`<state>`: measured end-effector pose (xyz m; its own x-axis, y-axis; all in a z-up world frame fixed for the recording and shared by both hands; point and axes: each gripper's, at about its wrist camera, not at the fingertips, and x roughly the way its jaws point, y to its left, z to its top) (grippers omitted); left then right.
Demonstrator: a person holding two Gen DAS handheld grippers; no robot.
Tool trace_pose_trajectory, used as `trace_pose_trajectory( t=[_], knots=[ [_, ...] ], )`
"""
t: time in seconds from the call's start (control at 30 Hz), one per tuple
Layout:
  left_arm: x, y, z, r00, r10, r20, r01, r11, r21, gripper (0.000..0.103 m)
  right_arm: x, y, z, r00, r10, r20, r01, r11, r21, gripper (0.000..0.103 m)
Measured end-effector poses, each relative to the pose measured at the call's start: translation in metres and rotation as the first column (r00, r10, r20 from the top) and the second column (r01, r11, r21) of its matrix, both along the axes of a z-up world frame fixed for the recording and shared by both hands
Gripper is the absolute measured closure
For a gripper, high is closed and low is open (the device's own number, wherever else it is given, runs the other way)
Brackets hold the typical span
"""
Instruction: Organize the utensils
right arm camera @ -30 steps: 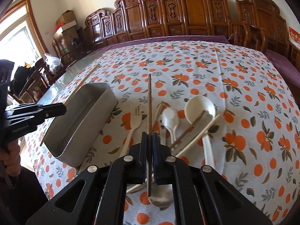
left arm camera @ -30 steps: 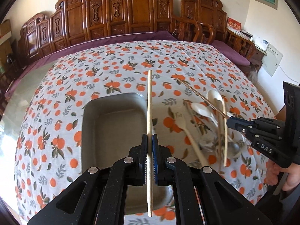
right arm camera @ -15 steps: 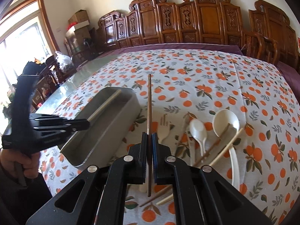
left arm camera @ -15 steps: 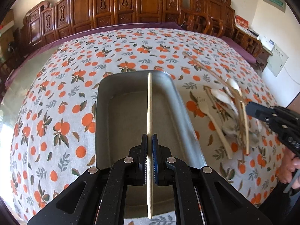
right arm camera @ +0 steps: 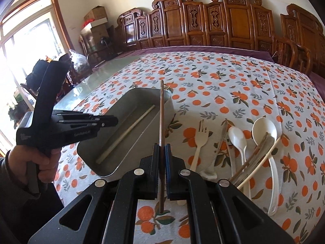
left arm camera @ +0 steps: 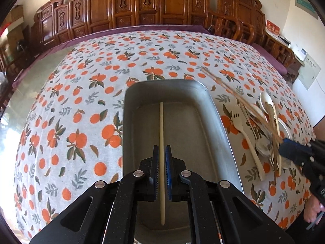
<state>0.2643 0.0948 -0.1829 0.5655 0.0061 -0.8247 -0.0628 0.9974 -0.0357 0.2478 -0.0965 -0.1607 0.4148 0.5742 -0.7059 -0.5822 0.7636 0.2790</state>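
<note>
The left tongs (left arm camera: 161, 158) are spread, a gap on each side of the pale chopstick (left arm camera: 161, 142), which lies along the floor of the metal tray (left arm camera: 221, 126). The right tongs (right arm camera: 161, 158) pinch a dark chopstick (right arm camera: 161, 113), its tip over the tray's far right corner. Right of the tray, 2 white spoons (right arm camera: 264, 128), a fork (right arm camera: 201, 140) and more chopsticks lie on the worktop (right arm camera: 243, 85).
</note>
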Motion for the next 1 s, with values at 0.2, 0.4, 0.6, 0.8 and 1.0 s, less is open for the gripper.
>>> trace_pose_trajectory(
  t=[0.2, 0.4, 0.6, 0.8, 1.0],
  knots=[
    [-0.005, 0.009, 0.013, 0.999, 0.014, 0.041, -0.015, 1.000, 0.019, 0.098, -0.009, 0.012, 0.003, 1.000, 0.005, -0.016, -0.005, 1.000, 0.029, 0.096],
    [-0.011, 0.020, 0.025, 0.997, 0.026, 0.076, -0.029, 0.999, 0.027, 0.098, -0.010, 0.036, 0.001, 0.998, 0.013, -0.054, -0.011, 0.999, 0.037, 0.096],
    [-0.013, 0.031, 0.030, 0.995, 0.042, 0.094, -0.044, 0.999, 0.016, 0.098, -0.003, 0.059, -0.002, 0.998, 0.006, -0.068, -0.005, 1.000, 0.015, 0.096],
    [-0.016, 0.035, 0.033, 0.993, 0.047, 0.104, -0.049, 0.999, 0.014, 0.098, 0.006, 0.080, -0.007, 0.996, -0.001, -0.094, 0.001, 1.000, 0.000, 0.096],
    [-0.016, 0.039, 0.034, 0.993, 0.055, 0.107, -0.057, 0.998, 0.008, 0.098, 0.006, 0.096, -0.016, 0.994, 0.009, -0.110, -0.013, 0.999, -0.031, 0.096]
  ],
)
